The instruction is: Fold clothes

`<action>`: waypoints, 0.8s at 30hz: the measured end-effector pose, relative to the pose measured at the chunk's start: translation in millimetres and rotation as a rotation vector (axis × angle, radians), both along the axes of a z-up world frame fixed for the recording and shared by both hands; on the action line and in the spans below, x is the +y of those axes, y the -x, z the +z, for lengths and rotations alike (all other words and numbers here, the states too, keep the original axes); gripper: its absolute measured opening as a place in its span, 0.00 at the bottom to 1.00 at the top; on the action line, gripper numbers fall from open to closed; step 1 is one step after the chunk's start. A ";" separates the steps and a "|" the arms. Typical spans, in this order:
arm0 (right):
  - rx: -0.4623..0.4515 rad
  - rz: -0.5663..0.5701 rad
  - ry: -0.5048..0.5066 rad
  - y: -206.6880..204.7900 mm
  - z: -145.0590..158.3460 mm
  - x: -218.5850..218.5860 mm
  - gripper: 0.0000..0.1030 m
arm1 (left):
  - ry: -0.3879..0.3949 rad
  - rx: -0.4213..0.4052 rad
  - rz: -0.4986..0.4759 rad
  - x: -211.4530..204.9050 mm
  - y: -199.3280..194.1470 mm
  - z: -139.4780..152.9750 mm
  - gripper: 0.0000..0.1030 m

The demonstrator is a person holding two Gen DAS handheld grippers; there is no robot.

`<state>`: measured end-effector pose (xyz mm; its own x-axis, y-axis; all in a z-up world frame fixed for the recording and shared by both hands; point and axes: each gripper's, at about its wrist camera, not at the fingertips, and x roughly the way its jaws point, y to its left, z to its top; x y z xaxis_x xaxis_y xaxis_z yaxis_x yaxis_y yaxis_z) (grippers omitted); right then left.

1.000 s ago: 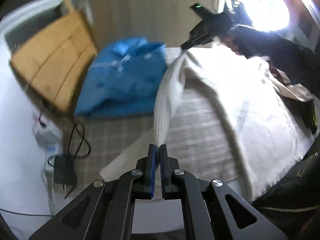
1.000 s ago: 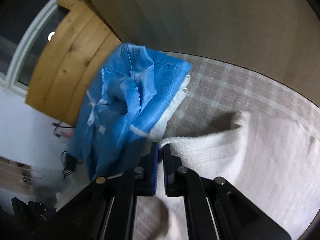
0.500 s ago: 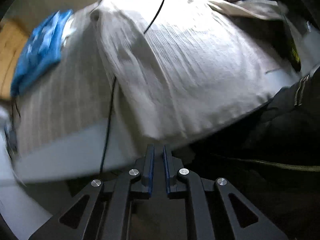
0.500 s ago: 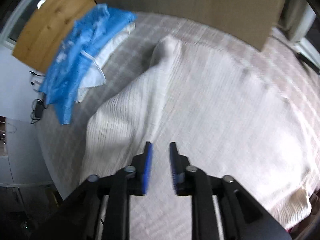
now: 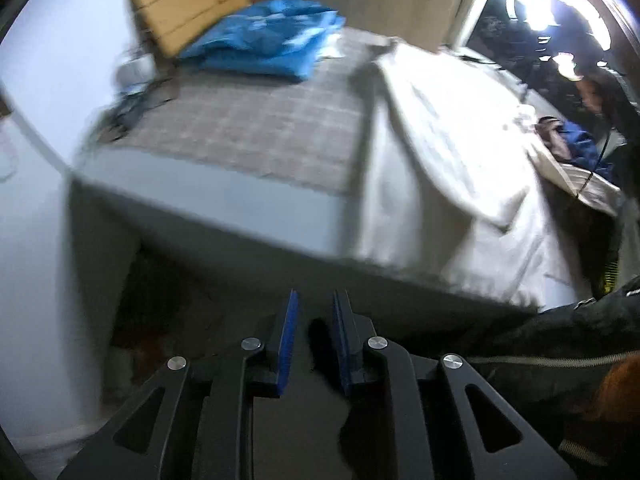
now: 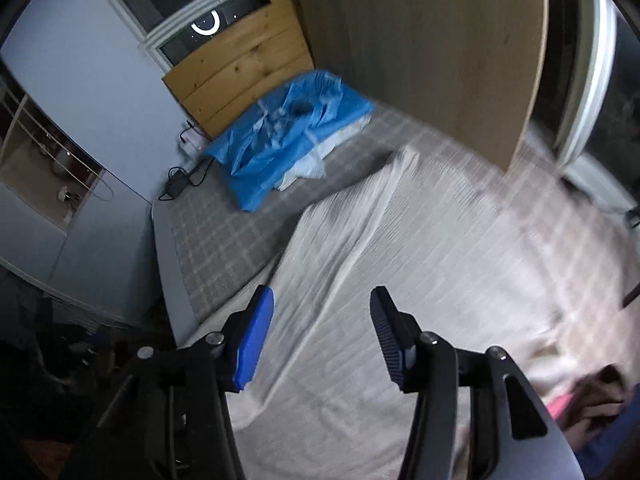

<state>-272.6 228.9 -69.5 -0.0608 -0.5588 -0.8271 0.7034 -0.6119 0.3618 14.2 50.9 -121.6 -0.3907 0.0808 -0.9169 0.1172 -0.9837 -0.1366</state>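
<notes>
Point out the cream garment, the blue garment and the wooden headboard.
cream garment (image 6: 400, 240): right wrist view, ribbed middle.
blue garment (image 6: 288, 136): right wrist view, crumpled centre.
wooden headboard (image 6: 240, 68): right wrist view, middle plank.

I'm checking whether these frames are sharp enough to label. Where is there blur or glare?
Left wrist view: motion blur smears the cream garment and checked bed cover, and glare blows out the top right corner; the left gripper is sharp. Right wrist view: evenly lit, blur mostly on the right side, blue clothes fairly clear.
</notes>
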 end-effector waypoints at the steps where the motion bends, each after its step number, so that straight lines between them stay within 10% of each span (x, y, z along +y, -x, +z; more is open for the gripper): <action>1: -0.023 0.012 -0.007 -0.5 -10.9 -7.6 0.48 | -0.033 0.008 -0.036 11.3 13.3 -9.9 0.16; 7: -0.015 0.096 -0.095 -7.3 -55.4 -70.5 0.48 | -0.251 -0.035 -0.141 72.7 67.0 -66.6 0.16; 15: 0.038 0.089 -0.187 21.2 -93.8 -158.8 0.48 | -0.304 -0.074 -0.191 111.4 82.6 -97.6 0.31; 21: 0.195 0.132 -0.434 30.4 -129.7 -208.6 0.48 | -0.310 -0.053 -0.172 97.3 78.4 -101.0 0.03; 24: 0.168 0.153 -0.409 40.3 -136.4 -206.1 0.14 | -0.317 -0.034 -0.165 81.7 69.6 -93.3 0.03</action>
<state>-312.9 22.7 -206.0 -0.1553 -0.2023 -0.9669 0.8250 -0.5649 -0.0143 -55.5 132.6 -214.9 -0.3188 0.4223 -0.8485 -0.0296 -0.8993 -0.4364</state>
